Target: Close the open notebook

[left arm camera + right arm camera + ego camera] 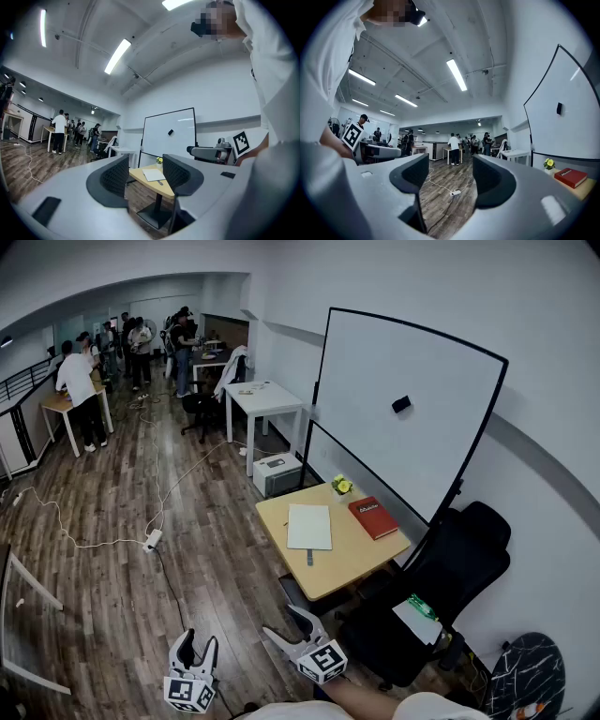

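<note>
Notebook (309, 526) flat on the table (356, 559), well ahead of me
My left hand-held gripper (198, 646) and right hand-held gripper (287, 624) sit low over the wooden floor (112, 502), jaws apart on each with nothing between them. The white notebook looks open, though it's too small for me to be sure; a red book (374, 517) lies near it, toward the whiteboard (403, 418)

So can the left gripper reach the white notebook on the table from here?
Probably not yet. The left gripper hangs open and empty, with a stretch of floor between it and the table where the notebook lies. Nothing seems to block the way, so stepping closer should do it.
</note>
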`<action>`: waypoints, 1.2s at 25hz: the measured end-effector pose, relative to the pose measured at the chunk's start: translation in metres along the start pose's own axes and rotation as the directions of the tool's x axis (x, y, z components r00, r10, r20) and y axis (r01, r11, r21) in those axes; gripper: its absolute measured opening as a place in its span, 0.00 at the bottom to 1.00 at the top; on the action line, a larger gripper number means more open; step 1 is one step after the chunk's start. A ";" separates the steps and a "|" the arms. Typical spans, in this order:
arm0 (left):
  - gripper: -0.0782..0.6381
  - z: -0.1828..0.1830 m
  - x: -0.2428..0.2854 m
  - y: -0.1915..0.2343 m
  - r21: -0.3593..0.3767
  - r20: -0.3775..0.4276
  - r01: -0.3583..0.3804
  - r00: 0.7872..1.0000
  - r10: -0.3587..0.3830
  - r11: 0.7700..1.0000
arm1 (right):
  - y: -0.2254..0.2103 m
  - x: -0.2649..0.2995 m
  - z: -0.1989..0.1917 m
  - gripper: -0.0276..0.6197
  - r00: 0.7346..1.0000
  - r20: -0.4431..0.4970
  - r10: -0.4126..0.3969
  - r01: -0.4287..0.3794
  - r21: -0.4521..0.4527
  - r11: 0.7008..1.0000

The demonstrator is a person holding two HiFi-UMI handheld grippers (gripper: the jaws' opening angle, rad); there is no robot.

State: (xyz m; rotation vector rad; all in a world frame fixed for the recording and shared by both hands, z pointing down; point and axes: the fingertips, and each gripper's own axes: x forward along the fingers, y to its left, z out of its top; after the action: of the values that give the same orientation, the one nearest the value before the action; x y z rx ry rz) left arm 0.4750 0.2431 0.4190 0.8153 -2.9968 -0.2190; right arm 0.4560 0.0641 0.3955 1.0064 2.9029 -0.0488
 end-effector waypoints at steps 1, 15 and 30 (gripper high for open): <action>0.40 0.003 0.004 -0.006 0.008 0.003 0.003 1.000 -0.003 1.000 | -0.004 -0.002 -0.001 0.50 1.000 -0.002 0.003 -0.003 0.000 1.000; 0.40 -0.002 0.020 -0.039 0.054 -0.009 0.020 1.000 -0.020 0.998 | -0.028 -0.017 -0.004 0.50 1.000 0.002 0.006 -0.006 0.033 0.999; 0.40 -0.012 0.044 -0.069 0.034 -0.016 -0.005 1.000 0.006 0.999 | -0.080 -0.043 -0.014 0.50 1.000 0.007 0.001 -0.001 0.028 1.000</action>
State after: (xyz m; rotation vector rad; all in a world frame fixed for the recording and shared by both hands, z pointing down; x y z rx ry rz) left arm 0.4730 0.1603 0.4207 0.8079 -2.9953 -0.1603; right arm 0.4396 -0.0246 0.4130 1.0099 2.9031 -0.0934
